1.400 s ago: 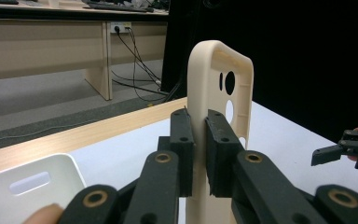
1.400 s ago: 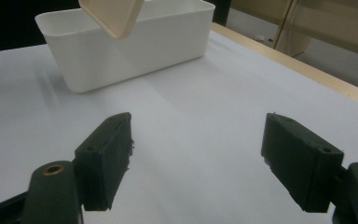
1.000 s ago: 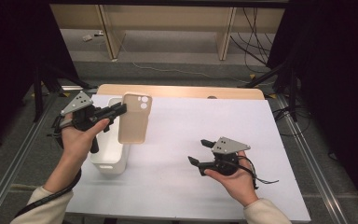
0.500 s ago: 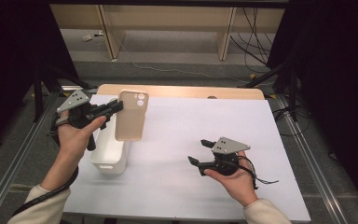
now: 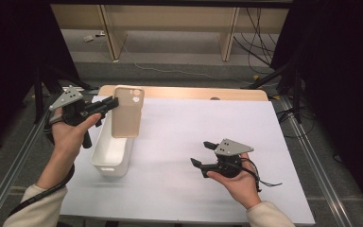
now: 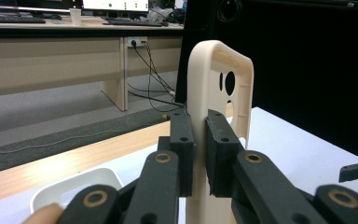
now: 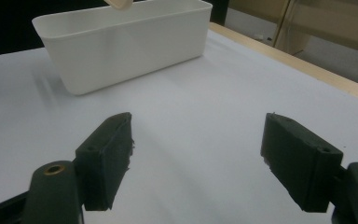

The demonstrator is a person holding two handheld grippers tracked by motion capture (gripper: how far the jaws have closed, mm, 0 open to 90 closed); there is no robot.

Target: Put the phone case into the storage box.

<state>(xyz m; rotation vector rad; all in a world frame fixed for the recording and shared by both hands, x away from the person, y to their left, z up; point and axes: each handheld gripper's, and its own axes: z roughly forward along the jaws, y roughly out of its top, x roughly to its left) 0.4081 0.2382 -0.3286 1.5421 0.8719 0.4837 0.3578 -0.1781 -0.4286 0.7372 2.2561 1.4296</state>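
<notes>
- Table covered by a white sheet, with a pale wooden strip along its far edge, carries the work; its bare middle leaves room for both hands to move.
- White rectangular plastic bin, open at the top, stands on the sheet at the person's left, long side running away from the person. It seems set there to receive the case, so its open mouth faces up under the raised hand.
- Beige soft phone case with camera cut-outs near its top hangs upright in the air over the far end of the bin, clear of its rim. Held vertical and by one long edge, it looks ready to be lowered into the bin end first.
- Left gripper, black with a grey plate on top, is clamped on the case: in the left gripper view the two pads pinch the side wall of the case from either face. The case rises past the jaw tips and also hangs below them, so the grip sits about mid-height on its edge.
- Right gripper rests low over the sheet at the person's right, well apart from bin and case. Its jaws stand wide with nothing between them, apparently waiting; the bin lies ahead of it.
</notes>
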